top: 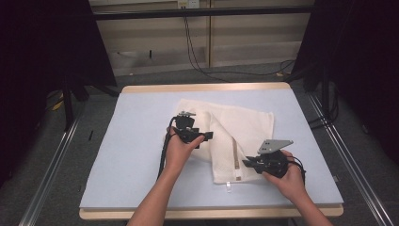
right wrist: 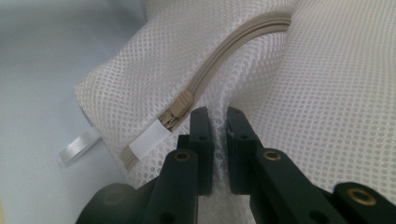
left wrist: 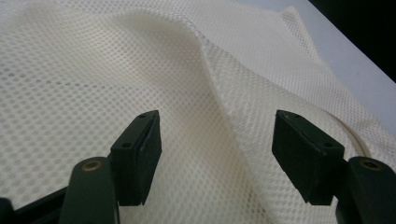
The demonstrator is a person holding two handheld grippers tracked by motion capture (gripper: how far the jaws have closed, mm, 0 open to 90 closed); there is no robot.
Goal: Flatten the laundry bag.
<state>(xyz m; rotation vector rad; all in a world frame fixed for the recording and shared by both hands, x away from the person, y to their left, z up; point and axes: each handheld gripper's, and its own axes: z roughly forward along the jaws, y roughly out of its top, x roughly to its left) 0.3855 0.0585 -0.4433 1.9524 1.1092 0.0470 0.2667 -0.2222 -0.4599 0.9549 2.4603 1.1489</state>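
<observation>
A white mesh laundry bag lies crumpled on the light blue table top. A beige zipper runs along the bag's near edge, with its slider beside a white end tab. My left gripper rests over the bag's left part. Its jaws stand apart above the mesh with nothing pinched between them. My right gripper is at the bag's near right corner, shut on a fold of mesh just right of the zipper.
A small clear tag sticks out from the bag's near corner onto the table. The wooden table edge runs along the front. Black curtains flank both sides, and cables lie on the floor behind.
</observation>
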